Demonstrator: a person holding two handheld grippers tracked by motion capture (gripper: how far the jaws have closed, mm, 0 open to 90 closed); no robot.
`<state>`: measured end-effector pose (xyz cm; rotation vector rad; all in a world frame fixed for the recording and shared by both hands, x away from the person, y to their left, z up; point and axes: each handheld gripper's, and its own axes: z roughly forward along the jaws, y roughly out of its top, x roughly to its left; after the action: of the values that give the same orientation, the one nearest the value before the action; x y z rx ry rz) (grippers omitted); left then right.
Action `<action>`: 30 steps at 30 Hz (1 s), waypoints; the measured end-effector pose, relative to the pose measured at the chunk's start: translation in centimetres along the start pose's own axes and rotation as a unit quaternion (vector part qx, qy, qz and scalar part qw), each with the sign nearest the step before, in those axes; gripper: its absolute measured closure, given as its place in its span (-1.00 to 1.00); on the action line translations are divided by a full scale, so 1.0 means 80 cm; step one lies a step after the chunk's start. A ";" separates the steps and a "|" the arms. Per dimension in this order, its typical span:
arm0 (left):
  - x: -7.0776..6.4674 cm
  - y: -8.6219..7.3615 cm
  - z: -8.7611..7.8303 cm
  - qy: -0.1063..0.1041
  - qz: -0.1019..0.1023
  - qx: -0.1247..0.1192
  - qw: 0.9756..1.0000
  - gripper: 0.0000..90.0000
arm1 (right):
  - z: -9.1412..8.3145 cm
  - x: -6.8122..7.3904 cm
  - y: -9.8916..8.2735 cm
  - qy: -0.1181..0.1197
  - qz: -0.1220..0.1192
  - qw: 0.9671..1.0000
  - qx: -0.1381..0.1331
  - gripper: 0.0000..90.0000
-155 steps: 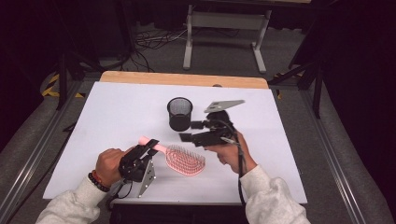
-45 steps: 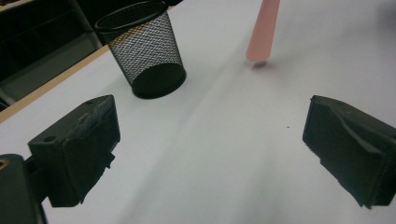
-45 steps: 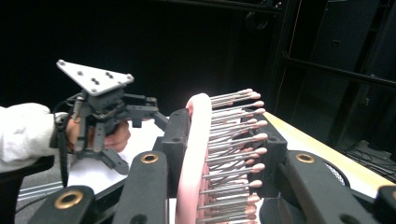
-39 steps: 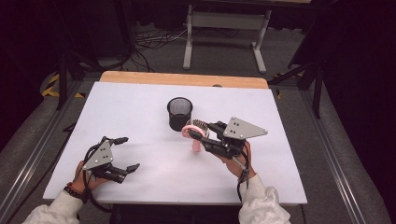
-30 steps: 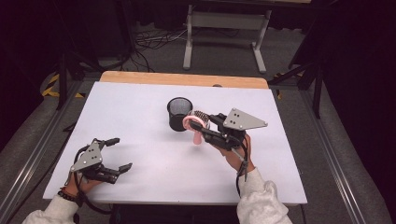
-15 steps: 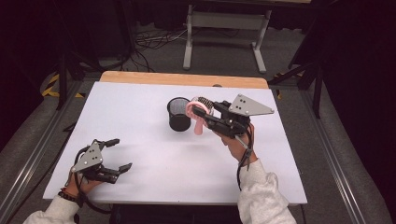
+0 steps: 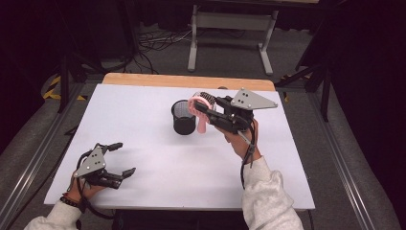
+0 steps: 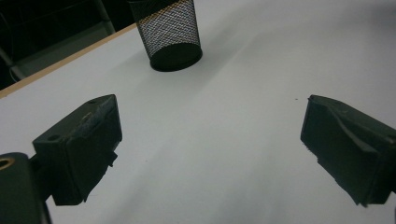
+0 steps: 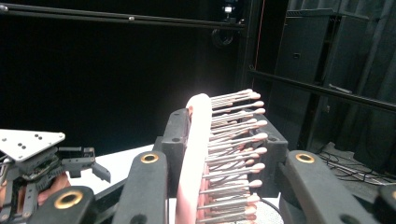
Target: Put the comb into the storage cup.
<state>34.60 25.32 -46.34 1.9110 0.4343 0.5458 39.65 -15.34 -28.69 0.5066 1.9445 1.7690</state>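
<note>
The right gripper point(image 7: 202, 109) is held above the table point(image 7: 287, 158), just to the right of the black mesh cup point(image 7: 184, 117), with its jaws clamped on the head of a pink hairbrush point(image 7: 199, 111). In the high view the brush head sits at the level of the cup's rim or above it, and the pink handle hangs down beside the cup's right wall; whether handle and cup touch cannot be told. In the right gripper view the hairbrush point(image 9: 205, 154) stands between the two jaws, pink back against one pad and bristles toward the other, the right gripper point(image 9: 224, 154) pointing about level toward the dark background. The left gripper point(image 7: 122, 159) rests low near the front left corner of the table, well apart from the cup, with its jaws spread wide and nothing between them. The left gripper view shows the left gripper point(image 8: 210, 154) over bare white tabletop, with the cup point(image 8: 168, 32) standing upright farther off.
</note>
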 end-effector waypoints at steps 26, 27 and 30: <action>0.001 -0.002 0.001 -0.002 -0.017 -0.010 1.000 -0.93 | 0.032 -0.010 0.027 -0.009 -0.013 1.000 0.003 0.44; 0.001 -0.003 0.001 -0.004 -0.017 -0.010 1.000 -0.93 | 0.033 -0.010 0.027 -0.009 -0.014 1.000 0.003 0.44; 0.002 -0.003 0.001 -0.004 -0.015 -0.009 1.000 -0.93 | 0.037 -0.012 0.028 -0.010 -0.014 1.000 0.002 0.44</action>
<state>34.73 25.42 -46.54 1.8869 0.4510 0.5200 42.02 -13.22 -26.59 0.4945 1.9328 1.7355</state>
